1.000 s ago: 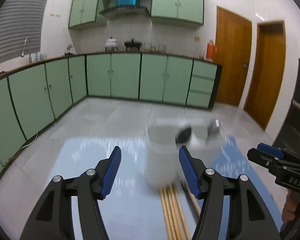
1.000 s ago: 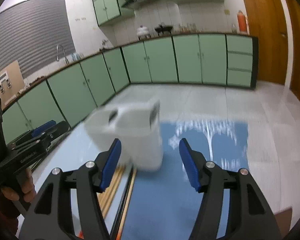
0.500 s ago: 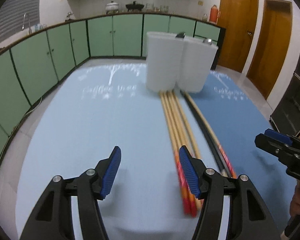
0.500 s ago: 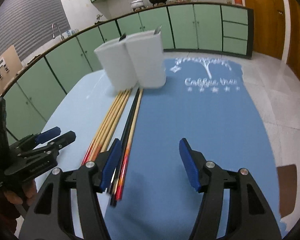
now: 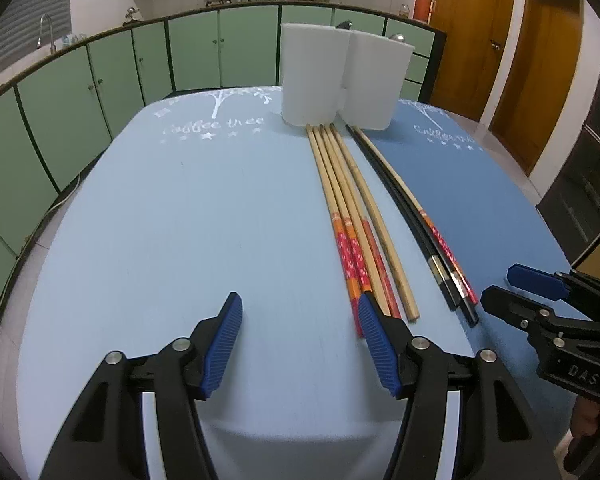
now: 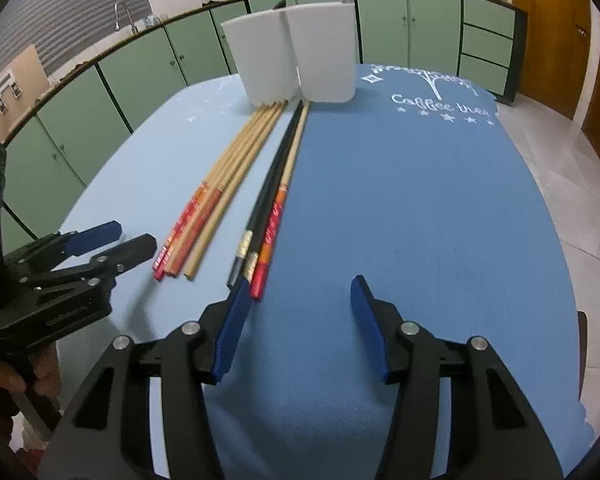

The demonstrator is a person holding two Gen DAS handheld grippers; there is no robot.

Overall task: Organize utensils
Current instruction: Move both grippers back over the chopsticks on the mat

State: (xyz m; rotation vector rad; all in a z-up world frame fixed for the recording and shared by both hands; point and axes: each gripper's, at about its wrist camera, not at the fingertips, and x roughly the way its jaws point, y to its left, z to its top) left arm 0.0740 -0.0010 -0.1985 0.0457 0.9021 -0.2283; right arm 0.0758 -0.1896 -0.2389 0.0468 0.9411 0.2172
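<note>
Chopsticks lie in two bundles on the surface, long axes running away from both grippers toward the white holders at the far edge.

Left gripper (image 5: pixel 300 320): jaws wide apart, nothing between them. Its right finger (image 5: pixel 374 336) sits just at the near, red-printed ends of the wooden chopsticks (image 5: pixel 342 200), four or five sticks side by side; the bundle lies ahead and slightly to the right of the jaw gap. The sticks point along the fingers, not across them, so my judgement is that a pick needs a sideways shift and probably a wrist turn.

Right gripper (image 6: pixel 298 300): also wide apart and empty. Its left finger (image 6: pixel 232 320) is just at the butt ends of the dark chopsticks (image 6: pixel 268 192), a black pair plus one red-ended wooden stick, lying ahead and to the left of the gap.

Each arm is nearest its own bundle: left to wooden, right to dark.

White holders (image 5: pixel 342 80): two cups, touching, upright; the far tips of both bundles reach their bases. Utensil handles peek above the rims; which kind I cannot tell.

Left view shows the bundles apart from each other; right view shows metal bands on the black pair.
</note>
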